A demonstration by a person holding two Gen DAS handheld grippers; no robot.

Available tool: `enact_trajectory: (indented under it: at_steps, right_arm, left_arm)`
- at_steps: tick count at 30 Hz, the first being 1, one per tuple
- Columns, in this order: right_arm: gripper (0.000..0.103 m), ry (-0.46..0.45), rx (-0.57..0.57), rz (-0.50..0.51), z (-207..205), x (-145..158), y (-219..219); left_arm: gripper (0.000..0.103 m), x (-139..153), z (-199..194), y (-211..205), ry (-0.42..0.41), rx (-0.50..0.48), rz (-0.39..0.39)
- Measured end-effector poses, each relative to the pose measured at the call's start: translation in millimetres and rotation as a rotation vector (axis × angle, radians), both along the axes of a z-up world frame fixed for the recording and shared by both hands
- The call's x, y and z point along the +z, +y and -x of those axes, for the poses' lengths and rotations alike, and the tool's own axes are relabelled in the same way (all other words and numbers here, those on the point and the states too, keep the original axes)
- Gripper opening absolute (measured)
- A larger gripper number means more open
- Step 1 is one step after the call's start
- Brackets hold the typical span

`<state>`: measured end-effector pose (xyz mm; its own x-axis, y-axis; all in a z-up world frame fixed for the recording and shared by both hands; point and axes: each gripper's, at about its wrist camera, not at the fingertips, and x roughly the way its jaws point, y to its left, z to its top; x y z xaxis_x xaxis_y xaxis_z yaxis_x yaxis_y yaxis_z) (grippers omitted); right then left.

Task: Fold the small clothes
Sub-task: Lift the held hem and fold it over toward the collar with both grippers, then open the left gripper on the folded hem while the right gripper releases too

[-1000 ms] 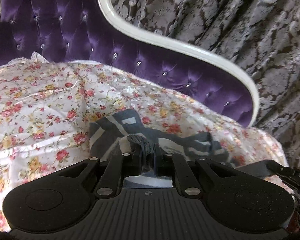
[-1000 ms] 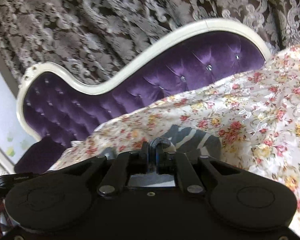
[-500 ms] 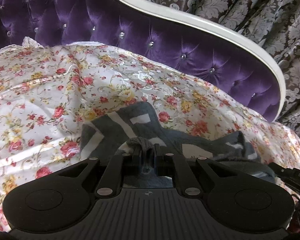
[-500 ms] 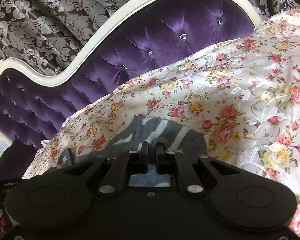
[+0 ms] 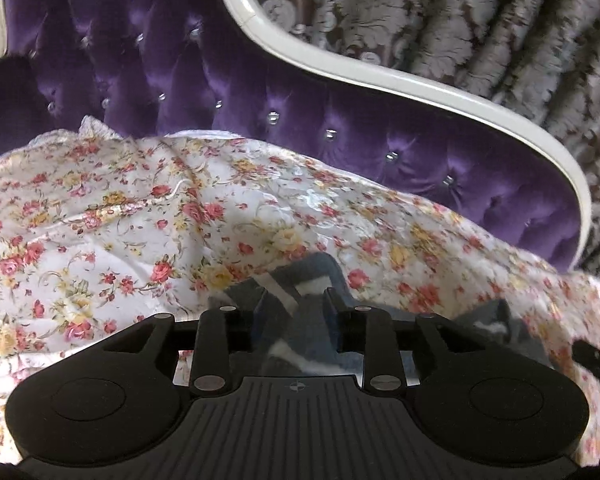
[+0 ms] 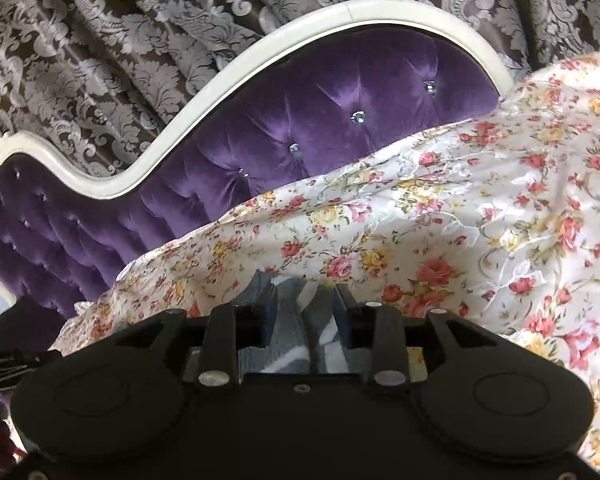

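My left gripper (image 5: pixel 294 312) points down at a small grey knitted garment with white stripes (image 5: pixel 300 280), which lies on the white bedspread printed with red and yellow roses (image 5: pixel 140 220). Its jaws have just been opening and now stand apart; the grey cloth lies in the gap between the fingers (image 5: pixel 266 312), and I see no pad pressing on it. My right gripper (image 6: pixel 304 312) is over the other end of the same garment (image 6: pixel 296 328). Its jaws have likewise just been opening, and the striped fabric sits loose between them. Behind the bedspread rises a tufted purple velvet headboard with a curved white frame (image 5: pixel 260 92), and beyond that hangs a brown curtain with a silvery leaf pattern (image 5: pixel 460 20).
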<state>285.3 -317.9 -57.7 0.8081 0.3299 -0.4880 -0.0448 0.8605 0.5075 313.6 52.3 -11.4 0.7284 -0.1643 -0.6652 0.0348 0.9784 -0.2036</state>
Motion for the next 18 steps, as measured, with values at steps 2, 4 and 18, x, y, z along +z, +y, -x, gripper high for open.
enact_trajectory:
  at_steps: [2, 4, 18]
  right_arm:
    - [0.044, 0.004, 0.023, -0.005, -0.8, -0.6, 1.1]
    - [0.044, 0.012, 0.049, 0.002, -2.6, -2.0, 4.2]
    - [0.013, 0.067, 0.191, 0.224, -0.4, -14.5, 45.3]
  left_arm:
    - [0.031, -2.4, 7.4, -8.6, 0.009, -0.048, -0.038]
    - [0.031, -8.9, 13.7, -18.9, 0.022, -0.107, -0.074]
    - [0.038, -50.1, 12.9, -20.7, 0.094, -0.13, -0.142]
